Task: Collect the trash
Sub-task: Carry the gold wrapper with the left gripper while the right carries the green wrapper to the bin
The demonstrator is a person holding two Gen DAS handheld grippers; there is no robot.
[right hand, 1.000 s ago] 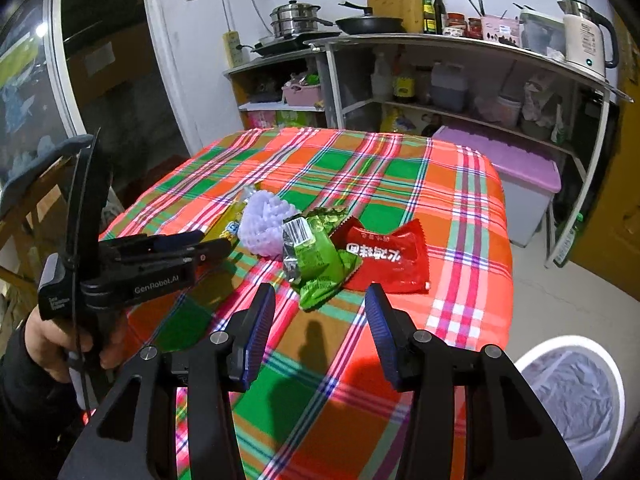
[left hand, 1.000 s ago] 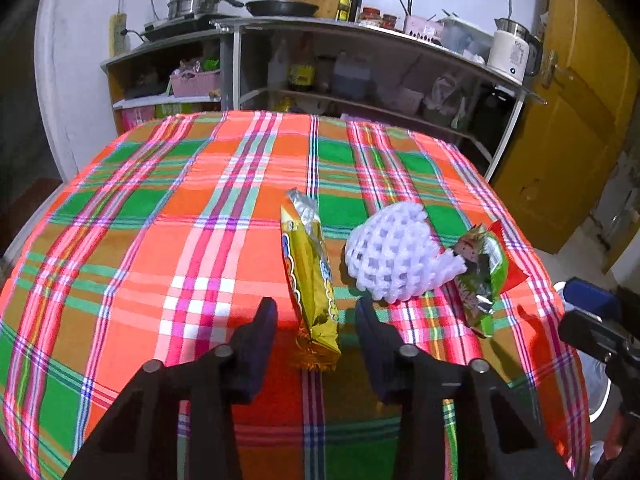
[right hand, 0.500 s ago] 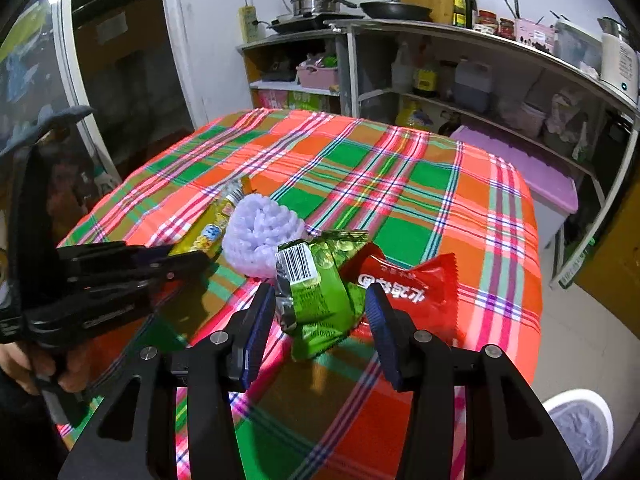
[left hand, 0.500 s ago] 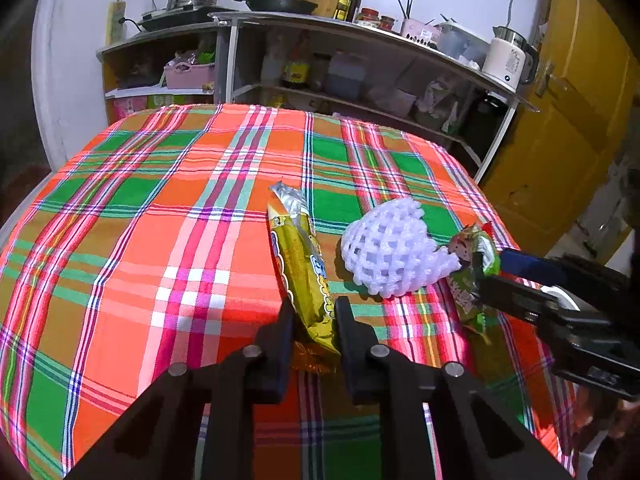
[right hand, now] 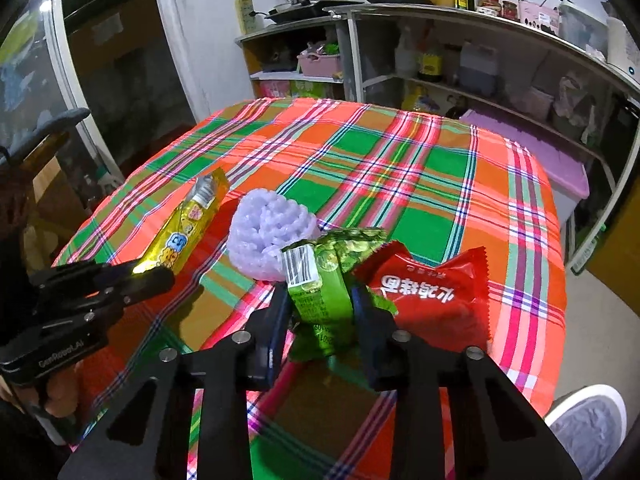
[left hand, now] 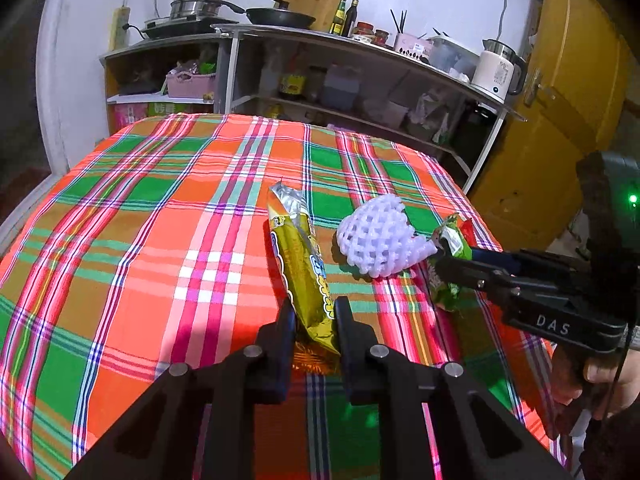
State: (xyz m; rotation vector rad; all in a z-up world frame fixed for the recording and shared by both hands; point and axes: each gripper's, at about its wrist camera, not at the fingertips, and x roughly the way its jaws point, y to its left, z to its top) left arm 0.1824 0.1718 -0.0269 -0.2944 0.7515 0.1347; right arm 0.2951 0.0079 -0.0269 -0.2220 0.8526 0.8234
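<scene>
My left gripper [left hand: 314,314] is shut on the near end of a long yellow snack wrapper [left hand: 298,256] that lies on the plaid tablecloth [left hand: 160,240]. My right gripper [right hand: 320,300] is shut on a green snack packet [right hand: 320,280], with a red packet [right hand: 432,292] partly under it to the right. A white foam fruit net [left hand: 374,236] lies between the two wrappers and also shows in the right wrist view [right hand: 268,232]. The right gripper shows from the side in the left wrist view [left hand: 452,264], and the left gripper shows in the right wrist view [right hand: 160,276].
A white trash bin [right hand: 588,424] with a liner stands on the floor off the table's right corner. Metal kitchen shelves [left hand: 360,80] with pots, bottles and a kettle stand behind the table. A yellow door [left hand: 560,120] is at the right.
Both grippers moved forward and closed: the left on the yellow wrapper, the right on the green packet. Both were open and short of the trash a second ago.
</scene>
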